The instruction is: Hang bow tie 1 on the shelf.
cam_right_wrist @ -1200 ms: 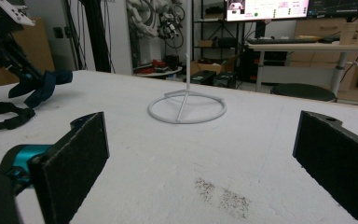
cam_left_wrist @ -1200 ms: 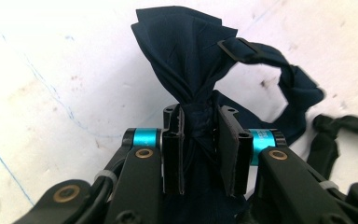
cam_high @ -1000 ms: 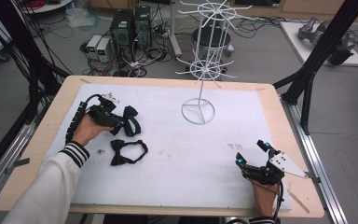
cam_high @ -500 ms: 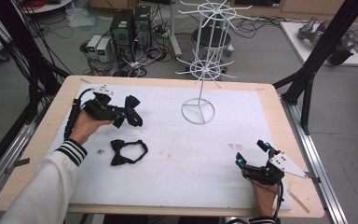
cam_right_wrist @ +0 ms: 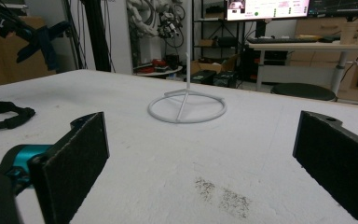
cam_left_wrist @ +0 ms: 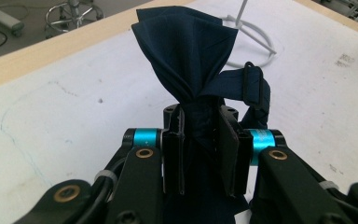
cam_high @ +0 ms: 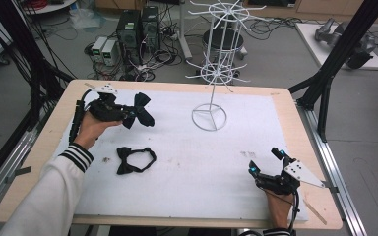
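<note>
Clamping one bow tie (cam_left_wrist: 186,60), the left gripper (cam_left_wrist: 200,140) nears the rack (cam_high: 209,117); second tie (cam_high: 135,160) waits; right gripper (cam_high: 268,162) gapes, idle.

The right tool (cam_right_wrist: 205,172) gapes wide over the white mat (cam_right_wrist: 242,154), facing the wire stand's ring base (cam_right_wrist: 187,110); perhaps resting.

A grey floor (cam_high: 275,54) lies beyond the desk's (cam_high: 285,105) far edge, strewn with cables. Computer towers (cam_high: 139,24) stand past its far left corner, black frame struts (cam_high: 347,46) rise at the right, and a monitor (cam_right_wrist: 265,8) glows over a back table (cam_right_wrist: 303,46).
</note>
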Motion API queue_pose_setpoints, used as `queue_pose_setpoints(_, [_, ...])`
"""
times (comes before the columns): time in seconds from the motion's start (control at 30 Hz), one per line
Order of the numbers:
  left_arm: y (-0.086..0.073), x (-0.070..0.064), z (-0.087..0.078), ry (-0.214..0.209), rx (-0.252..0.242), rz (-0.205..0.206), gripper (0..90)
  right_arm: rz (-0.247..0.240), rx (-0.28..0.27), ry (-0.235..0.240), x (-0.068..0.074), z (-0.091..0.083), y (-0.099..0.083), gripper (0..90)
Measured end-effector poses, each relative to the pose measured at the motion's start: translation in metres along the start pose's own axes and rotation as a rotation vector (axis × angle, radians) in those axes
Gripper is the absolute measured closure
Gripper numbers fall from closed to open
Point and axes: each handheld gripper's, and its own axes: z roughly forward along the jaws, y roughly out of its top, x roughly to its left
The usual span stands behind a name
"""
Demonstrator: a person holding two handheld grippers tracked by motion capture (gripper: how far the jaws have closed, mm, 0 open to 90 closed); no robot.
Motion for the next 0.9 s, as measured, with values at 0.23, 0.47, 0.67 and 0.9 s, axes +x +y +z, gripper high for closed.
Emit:
queue_pose_setpoints(0.23, [0.012,-0.003,0.005,-0.012,-0.037,-0.005,73.2,0.001,0.000,0.001,0.000,0.000,0.000,2.7])
queue_pose_setpoints(0.47, [0.027,-0.006,0.007,-0.050,-0.075,-0.009,73.2,-0.002,0.000,0.002,0.000,0.000,0.000,2.7])
queue_pose_setpoints(0.67, [0.039,-0.009,0.011,-0.064,-0.097,-0.003,73.2,-0.001,0.001,0.005,0.000,0.000,0.000,2.7])
queue_pose_setpoints(0.9, [0.060,-0.011,0.019,-0.086,-0.138,0.011,73.2,0.002,0.000,0.004,0.001,0.000,0.000,2.7])
